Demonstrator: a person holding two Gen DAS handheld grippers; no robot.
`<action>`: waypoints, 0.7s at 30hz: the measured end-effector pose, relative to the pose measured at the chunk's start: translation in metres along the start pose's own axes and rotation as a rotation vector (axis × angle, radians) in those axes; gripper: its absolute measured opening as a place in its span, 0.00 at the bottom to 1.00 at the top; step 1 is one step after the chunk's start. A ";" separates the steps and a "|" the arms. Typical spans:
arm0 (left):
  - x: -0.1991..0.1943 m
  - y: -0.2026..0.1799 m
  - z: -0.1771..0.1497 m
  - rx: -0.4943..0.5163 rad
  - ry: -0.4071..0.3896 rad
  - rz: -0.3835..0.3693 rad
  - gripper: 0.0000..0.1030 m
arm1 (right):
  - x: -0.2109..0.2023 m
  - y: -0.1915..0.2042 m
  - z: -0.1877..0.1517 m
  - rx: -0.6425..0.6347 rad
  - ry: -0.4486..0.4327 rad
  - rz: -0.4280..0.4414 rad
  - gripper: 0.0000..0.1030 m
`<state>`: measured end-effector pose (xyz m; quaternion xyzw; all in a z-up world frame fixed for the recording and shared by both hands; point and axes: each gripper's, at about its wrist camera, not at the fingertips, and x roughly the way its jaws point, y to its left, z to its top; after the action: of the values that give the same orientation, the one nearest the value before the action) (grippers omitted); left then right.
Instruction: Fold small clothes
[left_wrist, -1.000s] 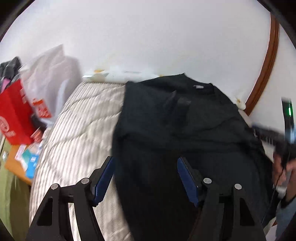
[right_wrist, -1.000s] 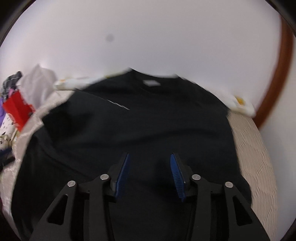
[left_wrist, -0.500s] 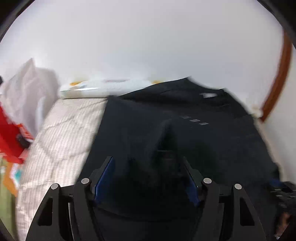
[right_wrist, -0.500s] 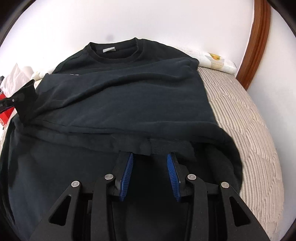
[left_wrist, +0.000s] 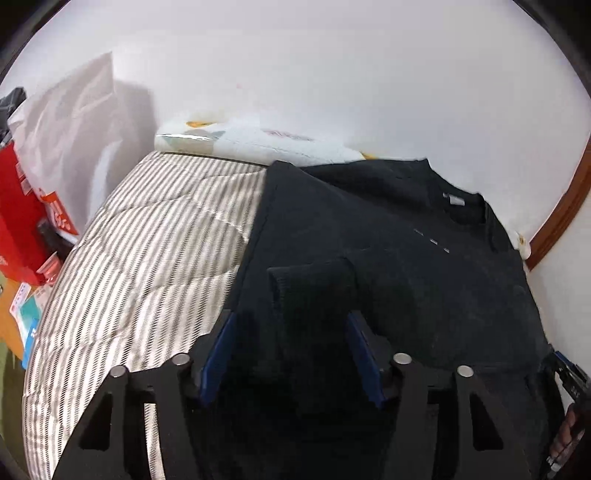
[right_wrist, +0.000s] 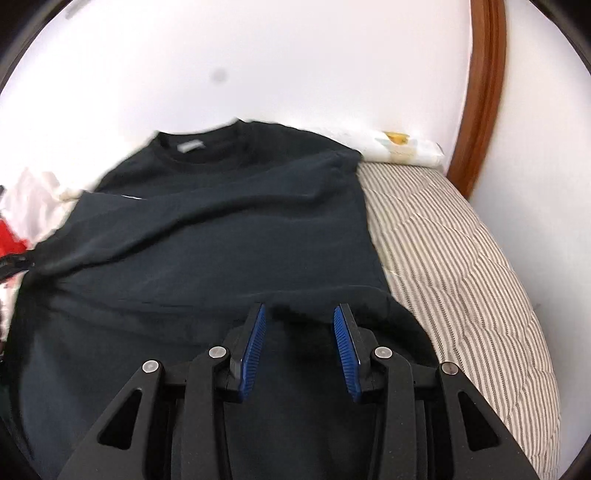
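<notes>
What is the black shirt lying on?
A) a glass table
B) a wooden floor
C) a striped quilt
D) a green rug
C: the black long-sleeved shirt is spread over a quilted cover with thin grey and cream stripes, which shows bare beside the shirt in both wrist views.

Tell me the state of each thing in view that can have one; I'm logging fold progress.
black sweatshirt: lying on the bed, both sleeves folded in across the body, collar at the far end.
left hand-held gripper: jaws closing, sleeve cuff between them, pads not yet pressing.
right hand-held gripper: jaws apart, over the sweatshirt's lower part, gripping nothing.
striped quilt: spread flat under the sweatshirt.
</notes>
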<state>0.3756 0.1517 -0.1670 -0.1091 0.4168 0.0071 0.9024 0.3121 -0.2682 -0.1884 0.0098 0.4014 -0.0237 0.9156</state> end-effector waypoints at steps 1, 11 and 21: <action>0.002 -0.004 0.000 0.013 0.004 0.016 0.50 | 0.009 -0.001 0.000 -0.002 0.025 -0.025 0.37; -0.035 -0.006 -0.020 0.071 0.008 0.016 0.44 | -0.028 -0.036 -0.012 0.109 0.023 -0.060 0.44; -0.099 -0.004 -0.079 0.094 0.020 0.011 0.44 | -0.104 -0.079 -0.075 0.116 -0.015 -0.110 0.48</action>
<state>0.2525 0.1395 -0.1413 -0.0643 0.4261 -0.0088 0.9023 0.1827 -0.3409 -0.1630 0.0404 0.3922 -0.0974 0.9138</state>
